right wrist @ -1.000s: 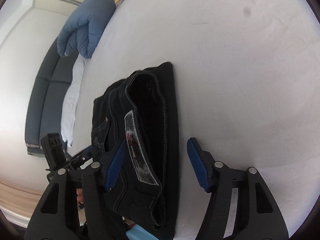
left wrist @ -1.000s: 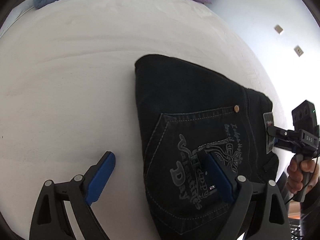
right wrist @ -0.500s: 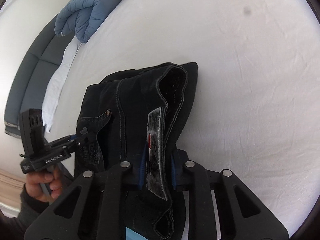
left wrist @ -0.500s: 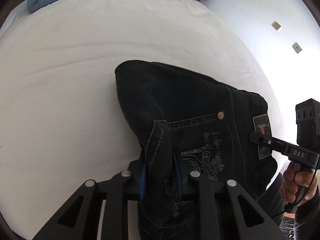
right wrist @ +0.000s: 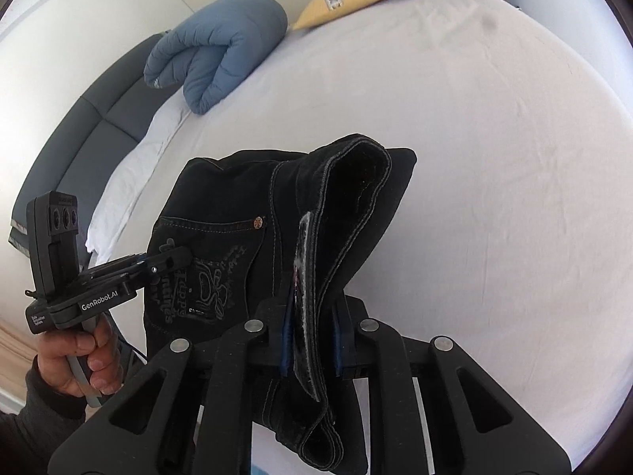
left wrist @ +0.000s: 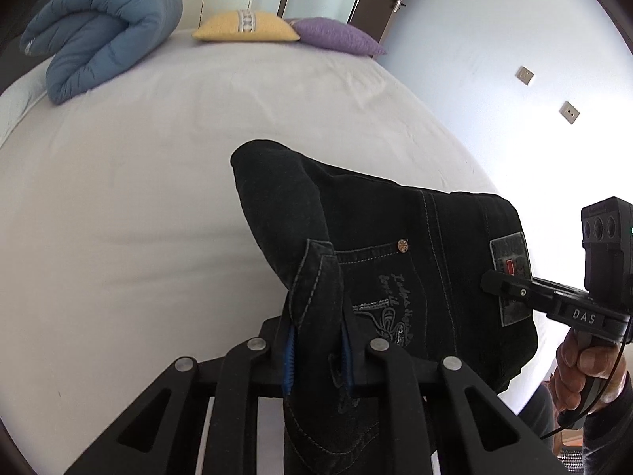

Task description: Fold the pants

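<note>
Black folded jeans with a printed back pocket hang lifted at their near end above the white bed; the far fold still rests on the sheet. My left gripper is shut on the pocket-side edge of the denim. At the right of that view, my right gripper bites the waistband by the label patch. In the right wrist view my right gripper is shut on the waistband of the jeans, and my left gripper clamps the pocket area at the left.
A rolled blue duvet, a yellow pillow and a purple pillow lie at the far end of the bed. A dark grey padded panel runs along the bed's left side. A person's hand holds each grip.
Both grippers went from open over the flat jeans to shut on the near edge. They then rose, lifting that end off the sheet.
</note>
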Available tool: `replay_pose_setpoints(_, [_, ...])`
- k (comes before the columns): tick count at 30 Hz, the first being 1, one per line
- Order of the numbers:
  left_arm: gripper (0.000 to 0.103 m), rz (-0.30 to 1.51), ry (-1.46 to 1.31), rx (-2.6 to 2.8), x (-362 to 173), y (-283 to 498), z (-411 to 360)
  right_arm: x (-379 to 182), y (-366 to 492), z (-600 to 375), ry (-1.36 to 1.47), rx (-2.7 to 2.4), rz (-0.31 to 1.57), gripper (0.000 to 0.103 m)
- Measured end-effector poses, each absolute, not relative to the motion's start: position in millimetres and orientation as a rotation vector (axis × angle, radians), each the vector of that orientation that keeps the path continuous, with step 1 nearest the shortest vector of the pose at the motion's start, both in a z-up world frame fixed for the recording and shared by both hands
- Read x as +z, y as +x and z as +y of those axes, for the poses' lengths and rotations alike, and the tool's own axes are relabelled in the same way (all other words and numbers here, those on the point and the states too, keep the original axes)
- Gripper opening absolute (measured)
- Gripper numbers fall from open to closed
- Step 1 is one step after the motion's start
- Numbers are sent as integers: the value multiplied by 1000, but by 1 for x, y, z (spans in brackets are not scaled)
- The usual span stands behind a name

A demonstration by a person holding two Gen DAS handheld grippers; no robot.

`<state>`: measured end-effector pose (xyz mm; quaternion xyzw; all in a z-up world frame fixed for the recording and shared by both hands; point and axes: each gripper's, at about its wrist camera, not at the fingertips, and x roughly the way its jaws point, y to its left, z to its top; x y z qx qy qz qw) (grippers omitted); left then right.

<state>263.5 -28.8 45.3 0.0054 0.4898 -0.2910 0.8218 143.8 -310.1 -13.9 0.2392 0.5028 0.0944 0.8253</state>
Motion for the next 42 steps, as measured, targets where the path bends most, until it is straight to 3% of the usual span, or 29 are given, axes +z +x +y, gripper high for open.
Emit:
replay_pose_setpoints(5, [19, 1044, 32, -599, 38, 298, -50, -18, 193, -340, 528, 184, 1056, 14])
replay_pose_setpoints(11, [20, 1117, 59, -590, -20, 310, -55, -62, 222, -385, 571, 124, 1106, 14])
replay_pose_setpoints(17, [45, 1127, 45, -554, -50, 307, -43, -122, 219, -415, 695, 81, 1134, 31])
replay_pose_setpoints(20, [53, 1110, 19, -559, -54, 304, -35, -131, 209, -423, 745, 113, 1093, 35])
replay_pose_setpoints(22, [58, 1121, -4, -552, -53, 302, -29, -129, 202, -425, 745, 108, 1078, 44])
replay_pose_setpoints(23, [60, 1108, -11, -557, -47, 297, -25, -124, 198, -425, 734, 90, 1073, 46])
replay_pose_setpoints(25, [75, 1045, 8, -552, -29, 286, -23, -112, 187, -423, 714, 45, 1062, 51])
replay_pose_setpoints(27, [102, 922, 56, -517, -2, 260, -16, -89, 174, -414, 671, 33, 1010, 51])
replay_pose_setpoints(32, [103, 621, 104, -458, 72, 196, -9, 4, 118, -372, 416, -38, 791, 64])
replay_pose_setpoints(34, [103, 499, 121, -421, 101, 161, -2, 45, 94, -352, 325, -82, 666, 81])
replay_pose_setpoints(37, [103, 382, 148, -335, 137, 116, 1, 92, 57, -327, 225, -160, 489, 97])
replay_pose_setpoints(42, [103, 129, 84, -238, 200, 64, 23, 163, -15, -287, 59, -298, 181, 103])
